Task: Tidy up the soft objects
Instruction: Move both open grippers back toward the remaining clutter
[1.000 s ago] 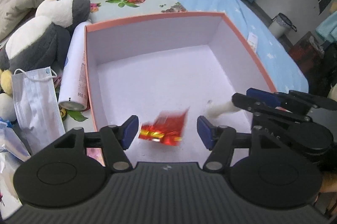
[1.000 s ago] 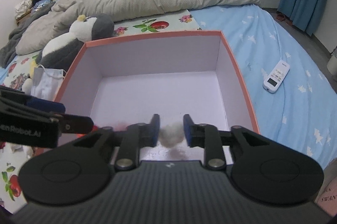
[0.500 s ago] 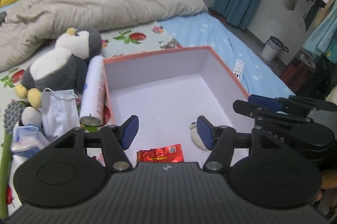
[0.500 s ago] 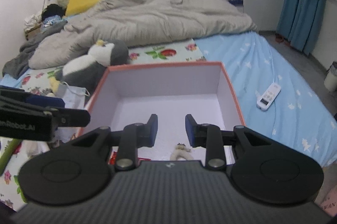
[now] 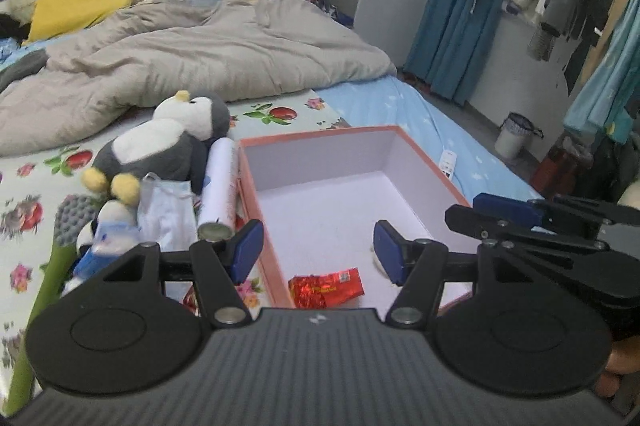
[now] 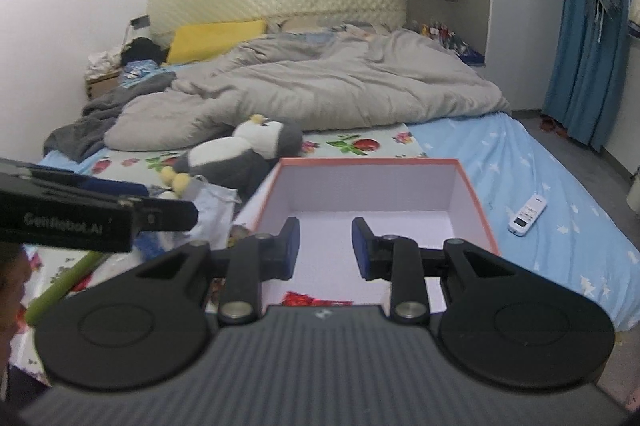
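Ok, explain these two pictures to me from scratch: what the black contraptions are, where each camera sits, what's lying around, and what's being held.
No robot here: a person carries a two-finger gripper in each hand, with a wide-angle camera on each looking forward along the fingers. One picture comes from the left gripper, the other from the right gripper. Each also shows the other gripper at its edge.

Both look down at a bed. On it sits an open box with an orange rim. Inside lie a red foil packet and a small white fluffy thing, mostly hidden. Left of the box: a plush penguin, a white spray can and a face mask. A white remote lies to the right.

Both grippers are open and hold nothing.
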`<state>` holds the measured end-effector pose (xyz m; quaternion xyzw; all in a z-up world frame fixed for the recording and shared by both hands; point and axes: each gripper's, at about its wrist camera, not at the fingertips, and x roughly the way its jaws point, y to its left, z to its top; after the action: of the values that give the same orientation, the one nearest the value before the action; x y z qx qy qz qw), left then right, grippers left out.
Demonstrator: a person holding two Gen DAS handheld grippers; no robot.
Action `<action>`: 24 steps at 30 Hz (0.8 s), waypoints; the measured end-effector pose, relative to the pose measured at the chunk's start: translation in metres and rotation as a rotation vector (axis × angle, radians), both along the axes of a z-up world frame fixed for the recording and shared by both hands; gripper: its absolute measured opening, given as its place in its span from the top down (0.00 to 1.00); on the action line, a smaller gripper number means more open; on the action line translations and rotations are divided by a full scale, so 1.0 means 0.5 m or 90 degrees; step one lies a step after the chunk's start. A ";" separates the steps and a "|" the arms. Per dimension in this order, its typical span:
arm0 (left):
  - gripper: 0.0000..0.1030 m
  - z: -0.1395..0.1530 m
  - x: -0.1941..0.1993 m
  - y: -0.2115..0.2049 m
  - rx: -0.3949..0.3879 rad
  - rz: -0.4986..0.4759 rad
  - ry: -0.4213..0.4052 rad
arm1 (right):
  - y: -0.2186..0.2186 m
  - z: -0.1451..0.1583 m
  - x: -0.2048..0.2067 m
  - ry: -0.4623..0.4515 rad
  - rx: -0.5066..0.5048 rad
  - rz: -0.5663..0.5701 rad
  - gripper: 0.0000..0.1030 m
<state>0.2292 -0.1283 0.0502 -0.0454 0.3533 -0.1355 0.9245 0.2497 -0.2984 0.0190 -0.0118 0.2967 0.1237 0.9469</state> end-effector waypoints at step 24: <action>0.35 -0.054 -0.360 0.311 -0.042 0.168 -0.031 | 0.200 -0.062 -0.255 -0.002 0.039 0.103 0.69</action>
<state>0.0490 0.0271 0.0230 -0.1183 0.3172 -0.0252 0.9406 0.1223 -0.1983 -0.0122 -0.0067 0.2891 0.2090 0.9342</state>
